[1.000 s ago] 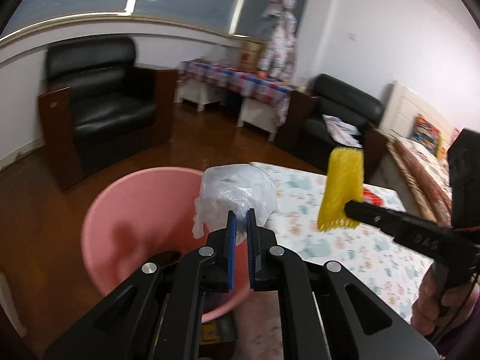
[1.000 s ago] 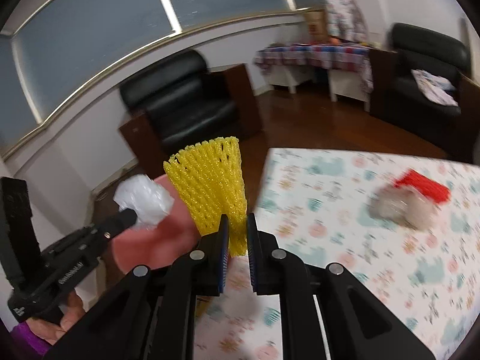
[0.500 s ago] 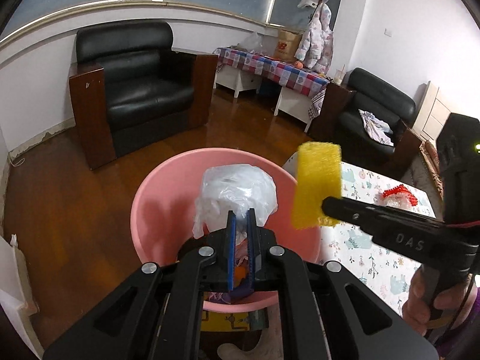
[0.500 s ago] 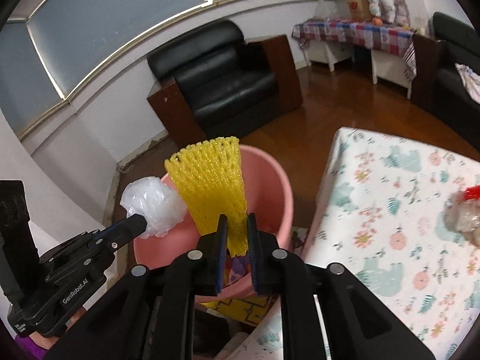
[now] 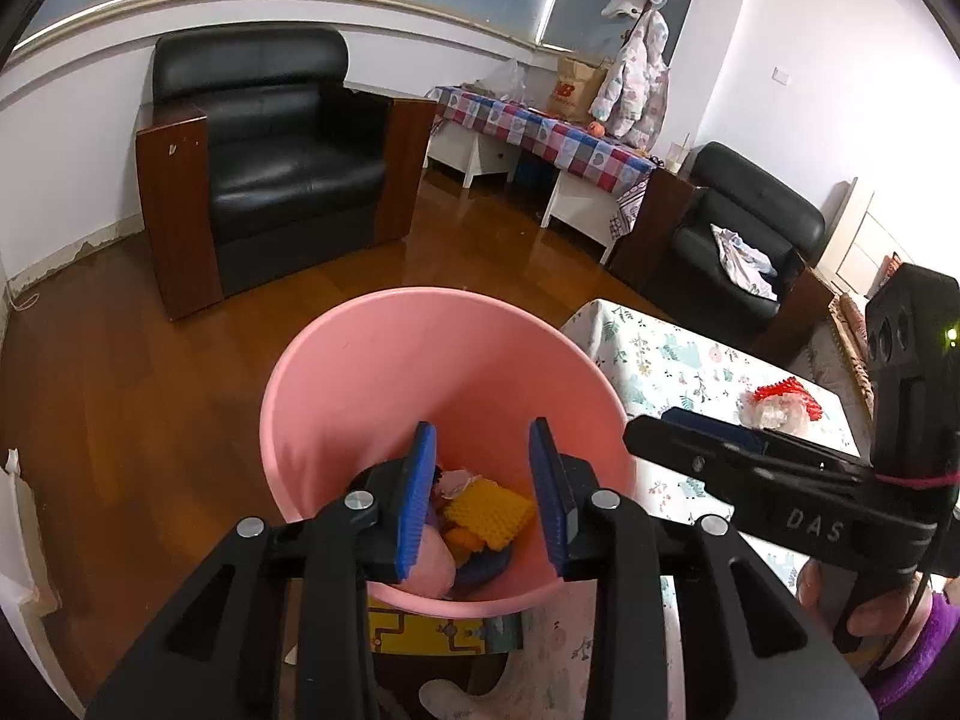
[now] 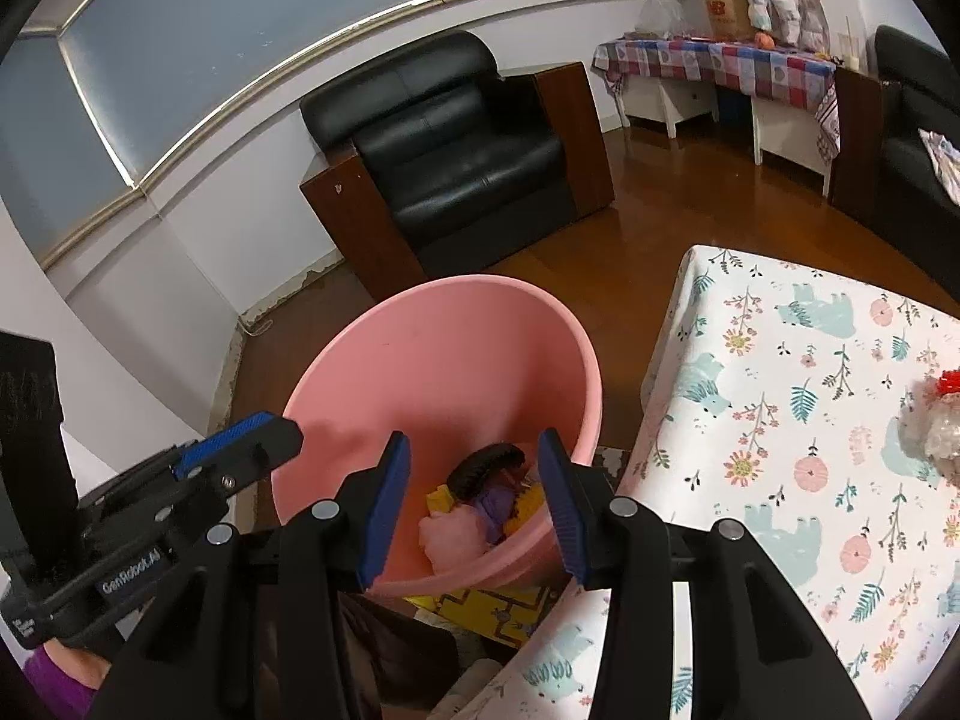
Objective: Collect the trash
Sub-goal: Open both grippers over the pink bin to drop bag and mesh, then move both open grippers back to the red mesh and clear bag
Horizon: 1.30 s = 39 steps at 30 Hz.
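A pink bin (image 5: 420, 300) stands on the floor beside the flower-print table (image 5: 660, 354). My left gripper (image 5: 482, 429) hangs over it, its jaws opening with nothing between them. Below lies the yellow foam net (image 5: 489, 513) among other trash. The white plastic bag is out of sight. My right gripper (image 6: 474, 441) also hovers over the bin (image 6: 456, 288), jaws opening and empty. Each gripper shows in the other's view: the right gripper (image 5: 660, 423), the left gripper (image 6: 264, 429). A red net with clear plastic (image 5: 780, 405) lies on the table (image 6: 780, 372).
A black armchair (image 5: 270, 168) stands behind the bin on the wooden floor. Further back are a side table with a checked cloth (image 5: 540, 138) and a second black armchair (image 5: 744, 234). A yellow patterned box (image 5: 420, 636) sits under the bin's near edge.
Both grippers moved over the pink bin and their jaws parted. The white bag left the left gripper and the yellow net left the right one; the net now lies in the bin.
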{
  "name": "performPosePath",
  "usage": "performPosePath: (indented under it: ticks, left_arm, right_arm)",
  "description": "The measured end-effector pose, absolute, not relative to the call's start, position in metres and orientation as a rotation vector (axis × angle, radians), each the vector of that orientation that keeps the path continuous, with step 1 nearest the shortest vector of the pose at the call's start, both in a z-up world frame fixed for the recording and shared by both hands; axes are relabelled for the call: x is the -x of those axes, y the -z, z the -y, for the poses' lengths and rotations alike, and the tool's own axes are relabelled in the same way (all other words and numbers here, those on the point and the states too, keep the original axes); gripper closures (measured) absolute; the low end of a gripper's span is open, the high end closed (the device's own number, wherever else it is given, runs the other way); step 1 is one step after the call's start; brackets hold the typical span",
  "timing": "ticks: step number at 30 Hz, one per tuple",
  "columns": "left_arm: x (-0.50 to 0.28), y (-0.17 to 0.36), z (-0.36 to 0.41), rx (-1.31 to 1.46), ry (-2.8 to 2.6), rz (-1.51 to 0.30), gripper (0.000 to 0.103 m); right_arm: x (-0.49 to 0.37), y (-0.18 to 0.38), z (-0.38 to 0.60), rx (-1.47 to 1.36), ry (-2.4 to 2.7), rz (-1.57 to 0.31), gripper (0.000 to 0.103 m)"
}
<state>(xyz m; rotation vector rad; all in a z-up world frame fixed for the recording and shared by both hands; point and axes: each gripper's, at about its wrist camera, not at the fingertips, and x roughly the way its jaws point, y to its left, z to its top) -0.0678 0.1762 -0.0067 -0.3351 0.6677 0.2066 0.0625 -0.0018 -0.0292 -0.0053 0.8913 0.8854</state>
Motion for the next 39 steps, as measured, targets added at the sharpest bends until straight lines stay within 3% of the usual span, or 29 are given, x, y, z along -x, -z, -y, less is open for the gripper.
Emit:
performPosePath:
  ticks: [39]
  left_arm:
    - [0.060, -0.003, -0.101, 0.256, -0.070, -0.660, 0.071]
  right_arm:
    - [-0.053, 0.036, 0.176, -0.179, -0.670, -0.879, 0.059]
